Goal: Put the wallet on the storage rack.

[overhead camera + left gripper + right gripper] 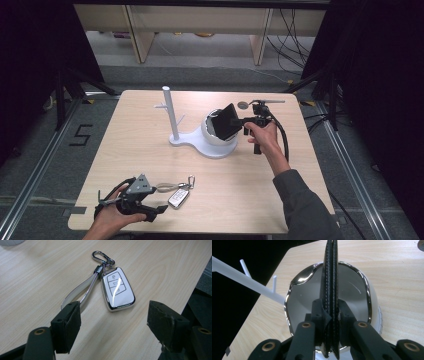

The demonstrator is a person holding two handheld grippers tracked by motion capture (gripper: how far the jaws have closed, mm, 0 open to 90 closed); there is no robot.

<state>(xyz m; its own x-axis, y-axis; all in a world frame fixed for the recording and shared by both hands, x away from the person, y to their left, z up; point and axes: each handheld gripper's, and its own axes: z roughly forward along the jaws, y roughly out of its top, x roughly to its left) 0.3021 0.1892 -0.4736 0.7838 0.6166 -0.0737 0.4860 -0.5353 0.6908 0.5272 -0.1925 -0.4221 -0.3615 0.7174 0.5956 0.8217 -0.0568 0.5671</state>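
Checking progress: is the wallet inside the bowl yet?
Not yet. The right gripper holds the black wallet on edge above the white bowl.

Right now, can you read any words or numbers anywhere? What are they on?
"5" – a black number marked on the floor, left of the table.
Key fob: three buttons with small symbols, too small to read; no words on it.
Wallet, bowl and stand: no writing.
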